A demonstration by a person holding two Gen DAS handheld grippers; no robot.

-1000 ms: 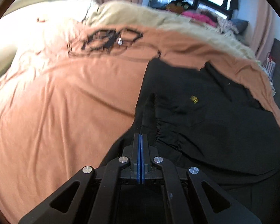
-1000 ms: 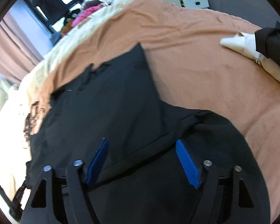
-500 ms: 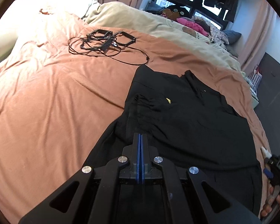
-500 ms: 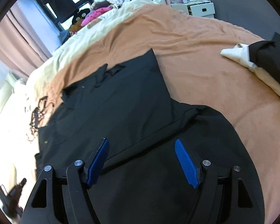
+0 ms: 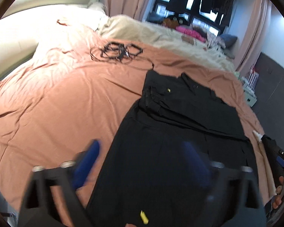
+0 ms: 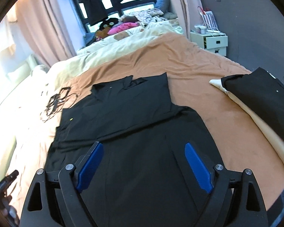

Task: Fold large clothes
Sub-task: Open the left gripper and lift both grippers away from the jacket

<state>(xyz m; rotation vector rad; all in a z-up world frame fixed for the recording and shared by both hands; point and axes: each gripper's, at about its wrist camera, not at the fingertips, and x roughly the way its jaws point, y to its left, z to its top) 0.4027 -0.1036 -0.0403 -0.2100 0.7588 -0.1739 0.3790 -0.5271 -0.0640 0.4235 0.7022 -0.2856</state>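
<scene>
Black garment (image 6: 138, 117) first: we see it spread flat on the bed's orange sheet (image 5: 66, 102), its upper part folded over itself with the collar end toward the far side and a small yellow mark near one edge. Our left gripper (image 5: 140, 162) hangs above the near hem, and its jaws are swinging apart right now, blue pads blurred, nothing caught between them. Our right gripper (image 6: 143, 162) hovers over the same near hem from the other side; its jaws are spreading wider too, the blue pads (image 6: 197, 167) sharp and clear of the cloth, with only the fabric lying below them. Off to the garment's far left we spot a tangle of black cable (image 5: 119, 54) on the sheet, well apart from the cloth. On the right side of the bed a second dark folded piece (image 6: 261, 102) rests on a cream cloth (image 6: 259, 119). A cream duvet (image 6: 123, 45) bunches along the far edge, and beyond it dark clothes hang at the window (image 6: 111, 1).
</scene>
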